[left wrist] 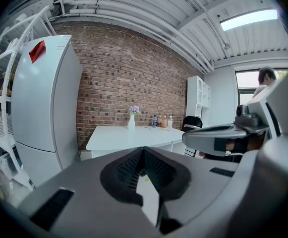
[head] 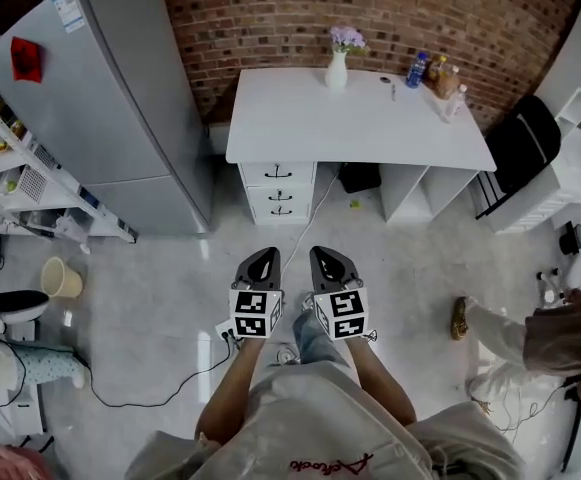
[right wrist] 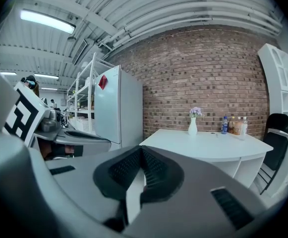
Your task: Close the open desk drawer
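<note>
The drawers are sitting in a stack of three under the left end of the white desk, each front carrying a dark handle; from this far off I cannot tell which of them is standing out from the others. The desk is standing against the brick wall; on its top a white vase with pale flowers is standing near the back edge, and a few bottles are grouped at the back right corner. A grey fridge is standing just left of the desk; a black chair is standing at its right end; a white cable is running across the floor from under the desk toward the person holding the tools. The left gripper and the right gripper are being held side by side, well apart from the drawers, both pointing toward the desk; each gripper view is showing its jaws closed together with nothing between them, so neither is gripping anything. At the left a metal shelf rack is lining the room, and a pale bucket is standing on the floor near it; at the right edge another person is showing in part.
</note>
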`<state>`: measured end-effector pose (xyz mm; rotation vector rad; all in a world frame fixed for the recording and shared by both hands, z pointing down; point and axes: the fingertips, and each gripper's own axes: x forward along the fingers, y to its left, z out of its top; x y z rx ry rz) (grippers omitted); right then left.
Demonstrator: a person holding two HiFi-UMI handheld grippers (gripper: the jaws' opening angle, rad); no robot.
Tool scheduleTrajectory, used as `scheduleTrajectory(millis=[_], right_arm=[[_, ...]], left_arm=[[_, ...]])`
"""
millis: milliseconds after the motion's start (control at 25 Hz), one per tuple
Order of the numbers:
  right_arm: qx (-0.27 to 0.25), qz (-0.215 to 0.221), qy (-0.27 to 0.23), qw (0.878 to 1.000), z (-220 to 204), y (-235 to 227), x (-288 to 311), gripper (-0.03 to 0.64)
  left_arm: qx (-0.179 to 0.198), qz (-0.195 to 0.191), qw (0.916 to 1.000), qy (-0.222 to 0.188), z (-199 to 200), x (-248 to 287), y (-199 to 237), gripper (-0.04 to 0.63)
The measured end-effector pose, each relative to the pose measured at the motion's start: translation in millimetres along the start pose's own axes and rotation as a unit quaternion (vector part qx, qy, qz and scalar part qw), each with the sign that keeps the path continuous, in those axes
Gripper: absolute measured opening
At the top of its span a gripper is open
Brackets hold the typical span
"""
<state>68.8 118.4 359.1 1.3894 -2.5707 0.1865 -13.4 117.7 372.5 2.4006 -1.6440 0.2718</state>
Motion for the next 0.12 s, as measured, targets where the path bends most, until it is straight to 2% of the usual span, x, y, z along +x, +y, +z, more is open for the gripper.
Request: scheduleTrajectory(millis=[120], right_arm=[[0.0,0.0,0.004,1.0,7.7,-4.0,2.7,0.017]], left_arm=[[-0.003,0.0,1.0,0.002,9.3,4.2,1.4,0.012]])
